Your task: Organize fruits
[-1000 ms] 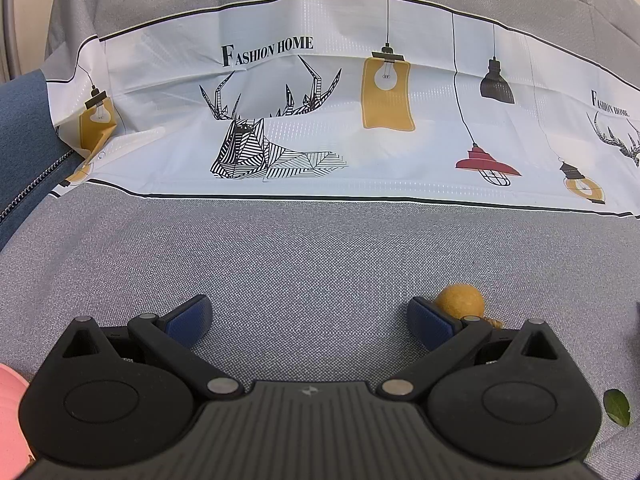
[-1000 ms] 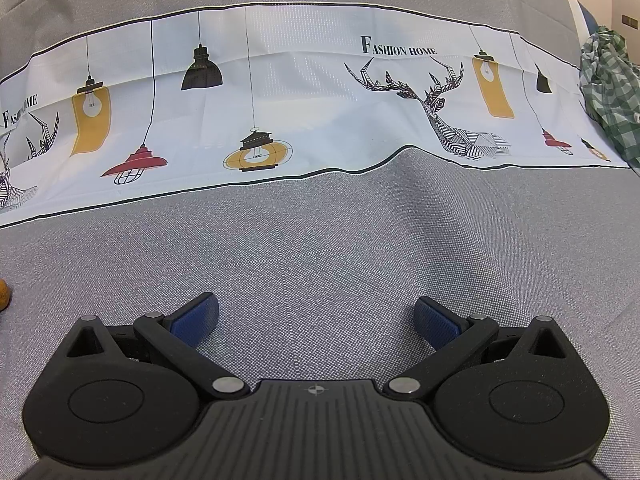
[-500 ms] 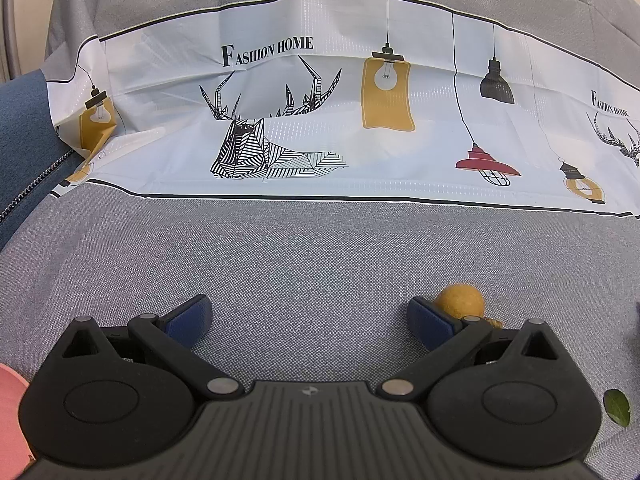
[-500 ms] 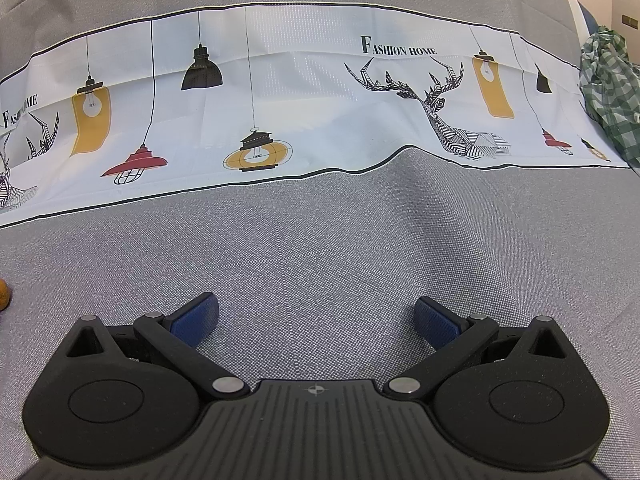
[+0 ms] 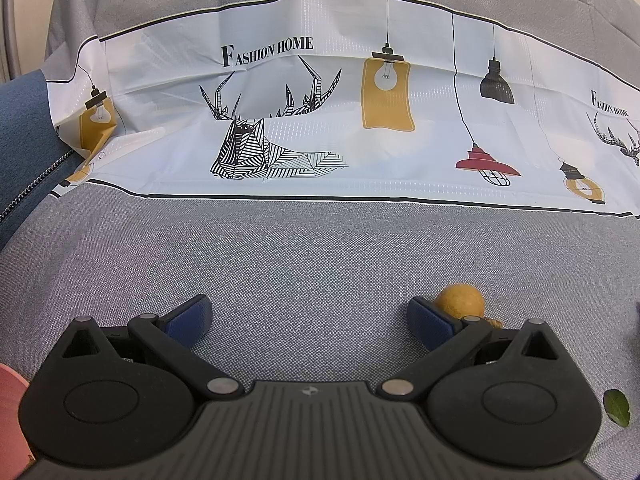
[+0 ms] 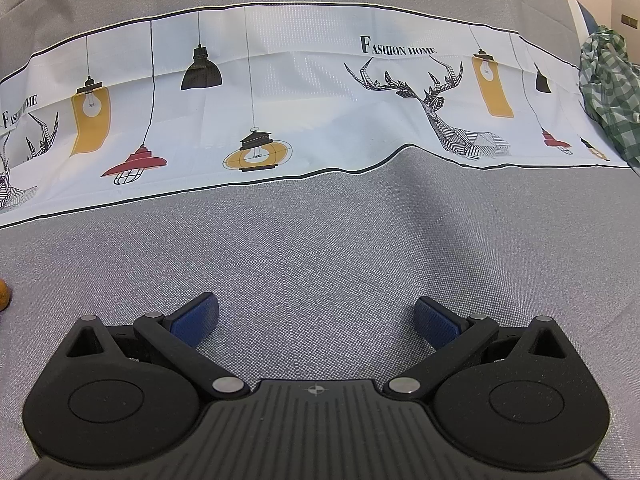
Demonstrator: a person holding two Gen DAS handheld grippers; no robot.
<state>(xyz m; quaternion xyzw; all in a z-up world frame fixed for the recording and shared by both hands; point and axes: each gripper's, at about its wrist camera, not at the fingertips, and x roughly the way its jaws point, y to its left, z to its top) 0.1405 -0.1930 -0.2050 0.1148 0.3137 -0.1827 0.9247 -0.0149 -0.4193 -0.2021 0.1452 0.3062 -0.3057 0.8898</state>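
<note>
In the left wrist view a small round orange-yellow fruit (image 5: 460, 301) lies on the grey cloth just beyond the right blue pad (image 5: 432, 322). My left gripper (image 5: 310, 322) is open, nothing between its fingers, and the fruit sits outside the gap to the right. A green leaf (image 5: 617, 407) shows at the lower right edge. In the right wrist view my right gripper (image 6: 316, 322) is open over bare grey cloth. A sliver of an orange fruit (image 6: 3, 291) peeks in at the far left edge, well away from the fingers.
A white printed sheet (image 5: 320, 128) with lamps and deer runs across the back of the grey cloth. A pink dish edge (image 5: 10, 396) shows at lower left, blue fabric with a zipper (image 5: 24, 160) at left. Green checked cloth (image 6: 610, 92) lies far right.
</note>
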